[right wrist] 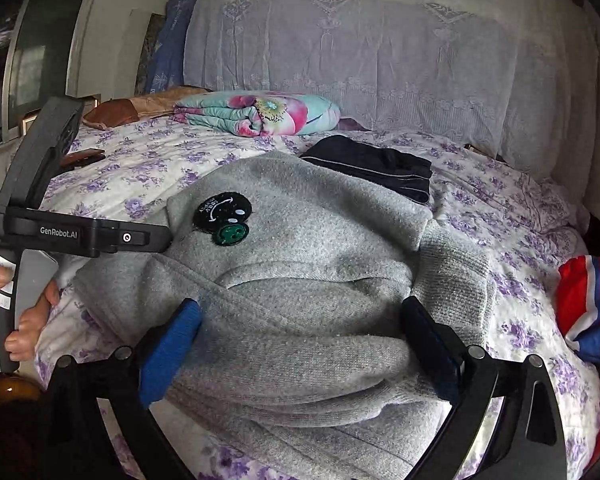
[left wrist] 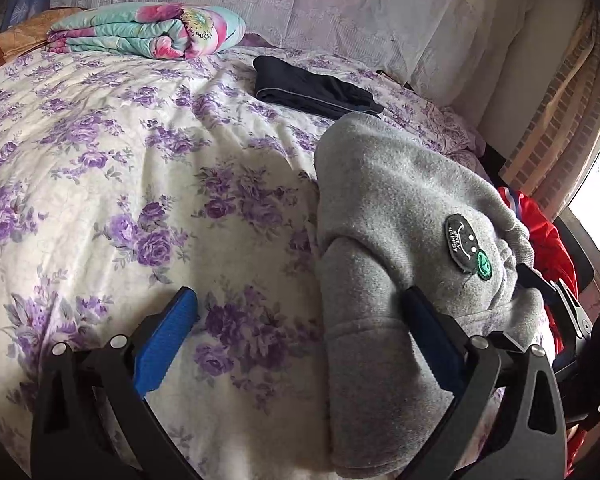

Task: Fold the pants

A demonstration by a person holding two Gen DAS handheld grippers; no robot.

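Grey fleece pants (right wrist: pixel 320 240) with a black and green patch (right wrist: pixel 222 218) lie folded in a thick bundle on the floral bedspread (left wrist: pixel 120 168). My right gripper (right wrist: pixel 300 304) is open, its blue pads (right wrist: pixel 172 344) straddling the near fold of the bundle. In the left wrist view the grey pants (left wrist: pixel 392 208) fill the right side. My left gripper (left wrist: pixel 300 294) is open over the bedspread, with its right pad (left wrist: pixel 432 336) against the bundle's left edge. The right wrist view shows a hand (right wrist: pixel 28 320) holding the left gripper's body (right wrist: pixel 80 234) at the pants' left side.
A folded dark pair of pants (right wrist: pixel 376 168) lies behind the grey one. A rolled flowered quilt (right wrist: pixel 260 114) sits near the lace-covered headboard (right wrist: pixel 380 60). A red, white and blue garment (right wrist: pixel 588 304) is heaped at the bed's right edge. A small brown object (right wrist: pixel 82 158) lies far left.
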